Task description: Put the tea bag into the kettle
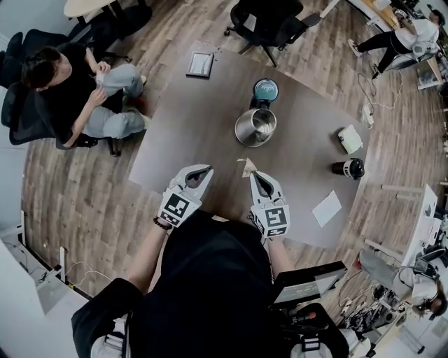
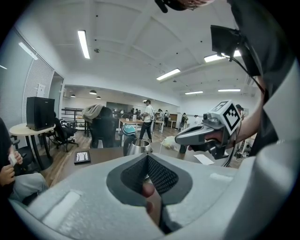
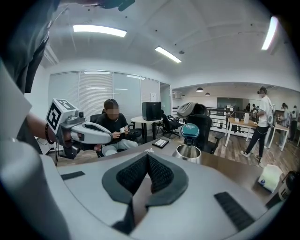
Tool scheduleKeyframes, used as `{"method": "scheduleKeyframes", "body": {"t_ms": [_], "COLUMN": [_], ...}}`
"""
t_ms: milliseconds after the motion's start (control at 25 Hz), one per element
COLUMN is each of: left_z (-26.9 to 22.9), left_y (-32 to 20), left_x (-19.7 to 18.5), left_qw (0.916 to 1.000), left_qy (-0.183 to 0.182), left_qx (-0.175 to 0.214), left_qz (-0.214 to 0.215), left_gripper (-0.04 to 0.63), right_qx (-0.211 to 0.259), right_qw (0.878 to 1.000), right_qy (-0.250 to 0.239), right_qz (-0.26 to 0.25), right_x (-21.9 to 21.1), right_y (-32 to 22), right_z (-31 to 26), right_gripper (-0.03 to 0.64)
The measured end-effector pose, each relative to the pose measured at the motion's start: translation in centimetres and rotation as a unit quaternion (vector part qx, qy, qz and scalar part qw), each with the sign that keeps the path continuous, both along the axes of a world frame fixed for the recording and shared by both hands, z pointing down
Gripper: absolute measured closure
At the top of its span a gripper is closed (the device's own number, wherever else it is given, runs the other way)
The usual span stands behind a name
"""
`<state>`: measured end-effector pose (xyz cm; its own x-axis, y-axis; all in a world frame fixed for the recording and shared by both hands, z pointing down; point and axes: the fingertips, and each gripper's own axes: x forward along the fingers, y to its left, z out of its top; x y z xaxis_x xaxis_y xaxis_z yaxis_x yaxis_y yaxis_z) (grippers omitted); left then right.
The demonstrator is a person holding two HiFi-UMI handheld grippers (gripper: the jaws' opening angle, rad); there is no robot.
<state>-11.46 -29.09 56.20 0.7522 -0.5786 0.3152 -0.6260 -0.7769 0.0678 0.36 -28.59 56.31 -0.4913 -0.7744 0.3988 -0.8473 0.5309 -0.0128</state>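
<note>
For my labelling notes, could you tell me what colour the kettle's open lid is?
The kettle's lid is teal, clearest in the head view.

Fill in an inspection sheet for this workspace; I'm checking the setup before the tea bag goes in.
Surface: grey-brown tabletop, no spills seen.
Job's things: open steel kettle, teal lid flipped up; pale tea bag, not yet in it.
Clutter: dark flat tablet, white box, black cup, white paper sheet.
Grippers: right gripper shut on the tea bag; left gripper shut, nothing seen in it.
Cables: white power strip with cable on the floor.
Surroundings: seated person, black office chair, wood floor.
</note>
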Motion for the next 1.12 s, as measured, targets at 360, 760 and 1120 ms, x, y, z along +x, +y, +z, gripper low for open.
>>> {"method": "scheduleKeyframes", "body": {"t_ms": [360,760,1120], "left_z": [-0.6,-0.8,-1.3], "left_y": [-1.3,-2.4,-2.6], "left_x": [0.7,0.1,-0.3], "left_qw": [0.9999,0.9996,0.9993], "left_qy": [0.013,0.022,0.028], "left_qx": [0.006,0.014,0.021], "left_qz": [0.004,-0.009,-0.015], "left_gripper": [0.603,0.603,0.603], "right_qx": [-0.001,0.004,0.0], "right_qw": [1.0,0.999,0.999], "right_qy": [0.007,0.026,0.033], "right_qz": [-0.008,-0.023,-0.024], "right_x": [-1.1,-2.2,-2.0], "right_y": [-0.9,-3.3,-5.3], "right_z": [0.9,1.7,2.4], "right_gripper": [0.609,0.609,0.609]}}
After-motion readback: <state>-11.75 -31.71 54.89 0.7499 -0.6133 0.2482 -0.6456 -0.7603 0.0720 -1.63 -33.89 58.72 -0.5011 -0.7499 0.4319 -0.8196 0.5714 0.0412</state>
